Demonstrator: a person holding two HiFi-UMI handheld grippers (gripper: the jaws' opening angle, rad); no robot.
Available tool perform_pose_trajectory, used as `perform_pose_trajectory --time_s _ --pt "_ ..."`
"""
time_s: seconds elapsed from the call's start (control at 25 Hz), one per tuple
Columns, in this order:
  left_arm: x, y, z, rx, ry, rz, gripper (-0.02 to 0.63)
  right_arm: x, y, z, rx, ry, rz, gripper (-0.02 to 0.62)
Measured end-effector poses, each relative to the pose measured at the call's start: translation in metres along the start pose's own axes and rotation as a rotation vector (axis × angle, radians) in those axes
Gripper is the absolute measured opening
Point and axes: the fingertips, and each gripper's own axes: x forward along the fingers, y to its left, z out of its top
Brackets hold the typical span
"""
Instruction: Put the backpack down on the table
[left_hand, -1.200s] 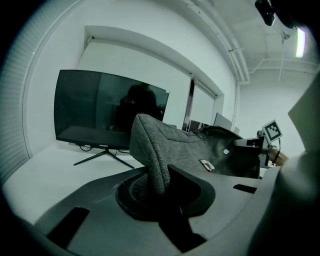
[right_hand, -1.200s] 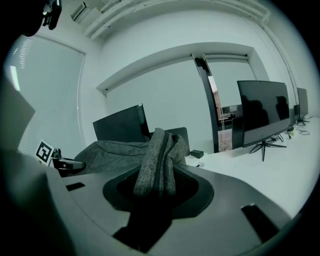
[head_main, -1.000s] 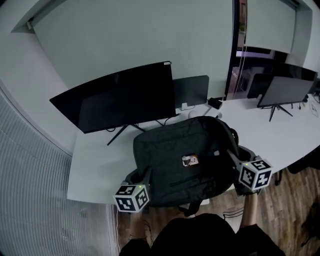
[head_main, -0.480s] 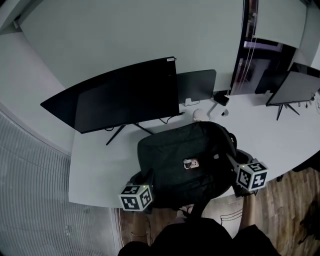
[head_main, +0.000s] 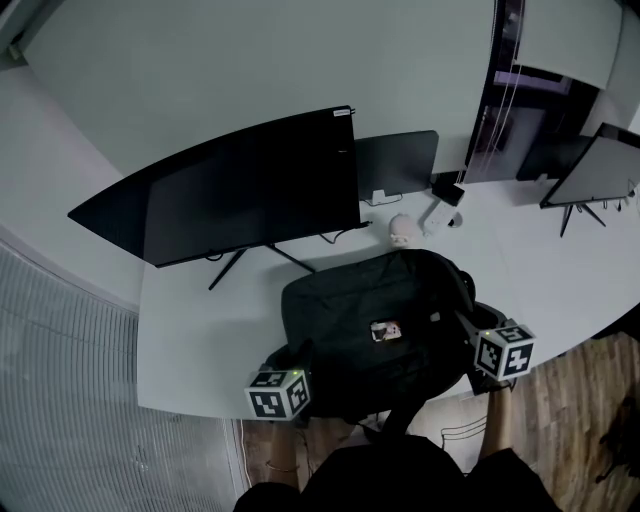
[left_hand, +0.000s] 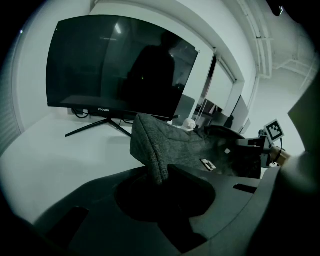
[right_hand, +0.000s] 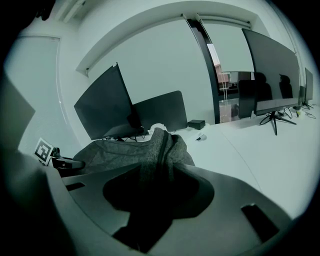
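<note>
The dark grey fabric backpack (head_main: 375, 300) sits face-up over the near edge of the white table (head_main: 195, 330), in front of the large curved black monitor (head_main: 230, 190), with a small pale badge (head_main: 385, 330) at its middle. The left gripper (head_main: 296, 357) is clamped on a raised fold of fabric at the bag's near left corner. The right gripper (head_main: 466, 322) is clamped on bunched fabric at the bag's right side. Whether the bag's underside rests fully on the tabletop cannot be told. A dark strap (head_main: 395, 418) hangs below the table edge.
</note>
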Motion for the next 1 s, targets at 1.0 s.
perform_pose_trajectory --time_s 1.0 --pt "0.024 0.02 -0.018 -0.088 0.096 0.052 0.154 0.023 -0.034 -0.037 0.081 0.125 -0.063 0.169"
